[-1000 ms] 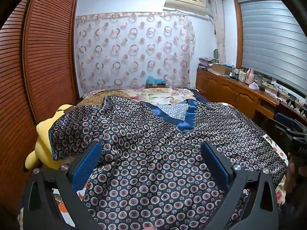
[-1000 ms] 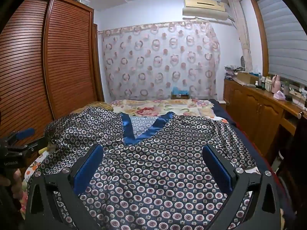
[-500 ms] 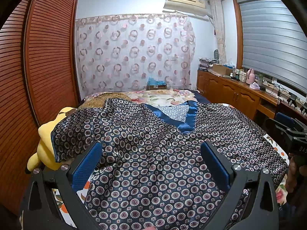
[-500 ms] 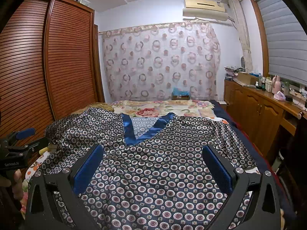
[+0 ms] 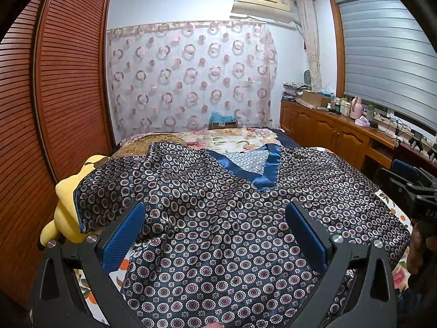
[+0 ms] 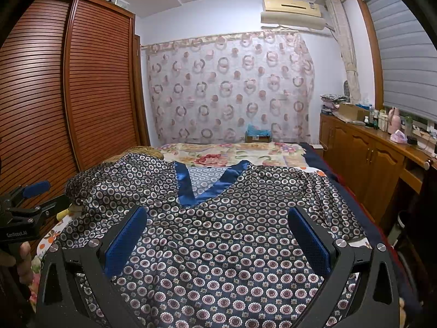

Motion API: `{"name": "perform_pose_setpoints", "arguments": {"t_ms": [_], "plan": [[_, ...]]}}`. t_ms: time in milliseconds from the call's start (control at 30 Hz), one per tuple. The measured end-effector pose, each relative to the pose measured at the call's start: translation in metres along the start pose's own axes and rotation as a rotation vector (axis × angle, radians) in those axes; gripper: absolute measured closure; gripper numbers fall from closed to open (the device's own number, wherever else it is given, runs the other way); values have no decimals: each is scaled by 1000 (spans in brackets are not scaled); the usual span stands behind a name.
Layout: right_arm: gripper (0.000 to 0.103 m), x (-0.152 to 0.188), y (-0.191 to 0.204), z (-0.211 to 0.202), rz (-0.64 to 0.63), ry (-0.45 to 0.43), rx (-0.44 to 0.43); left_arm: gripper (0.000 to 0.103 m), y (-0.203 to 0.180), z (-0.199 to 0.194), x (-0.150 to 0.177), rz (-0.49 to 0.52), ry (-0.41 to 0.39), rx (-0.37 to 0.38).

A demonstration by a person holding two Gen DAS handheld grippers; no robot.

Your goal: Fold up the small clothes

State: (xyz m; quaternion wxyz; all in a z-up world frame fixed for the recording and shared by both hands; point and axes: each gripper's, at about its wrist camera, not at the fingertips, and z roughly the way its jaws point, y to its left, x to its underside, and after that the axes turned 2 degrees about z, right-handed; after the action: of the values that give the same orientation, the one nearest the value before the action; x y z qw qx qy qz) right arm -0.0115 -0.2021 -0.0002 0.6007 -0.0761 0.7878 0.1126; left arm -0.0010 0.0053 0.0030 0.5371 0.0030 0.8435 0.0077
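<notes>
A dark navy satin top (image 5: 224, 213) (image 6: 218, 235) with a ring print and a blue V-neck trim (image 5: 262, 169) (image 6: 191, 188) lies spread front-up on the bed. Its left sleeve (image 5: 103, 191) is rumpled and drapes over a yellow plush toy. My left gripper (image 5: 215, 235) hovers open above the lower left of the top, blue pads wide apart, nothing between them. My right gripper (image 6: 217, 236) hovers open above the lower middle. Each gripper shows at the other view's edge: the right gripper (image 5: 409, 188) and the left gripper (image 6: 27, 207).
A yellow plush toy (image 5: 65, 210) sits at the bed's left edge beside the slatted wooden wardrobe (image 5: 54, 109). The floral bedsheet (image 6: 232, 155) shows beyond the collar. A wooden cabinet (image 6: 363, 161) with bottles runs along the right wall. A patterned curtain (image 5: 191, 82) hangs at the back.
Both grippers stay open above the top. The left view has risen and pulled back slightly, showing a little more of the sleeve and plush toy. The garment has not moved.
</notes>
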Motion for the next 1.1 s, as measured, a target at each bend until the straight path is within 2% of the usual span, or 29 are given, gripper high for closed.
{"name": "perform_pose_setpoints", "arguments": {"t_ms": [1100], "plan": [[0, 0, -1, 0, 0, -6, 0, 0, -5, -7, -5, 11, -5, -6]]}}
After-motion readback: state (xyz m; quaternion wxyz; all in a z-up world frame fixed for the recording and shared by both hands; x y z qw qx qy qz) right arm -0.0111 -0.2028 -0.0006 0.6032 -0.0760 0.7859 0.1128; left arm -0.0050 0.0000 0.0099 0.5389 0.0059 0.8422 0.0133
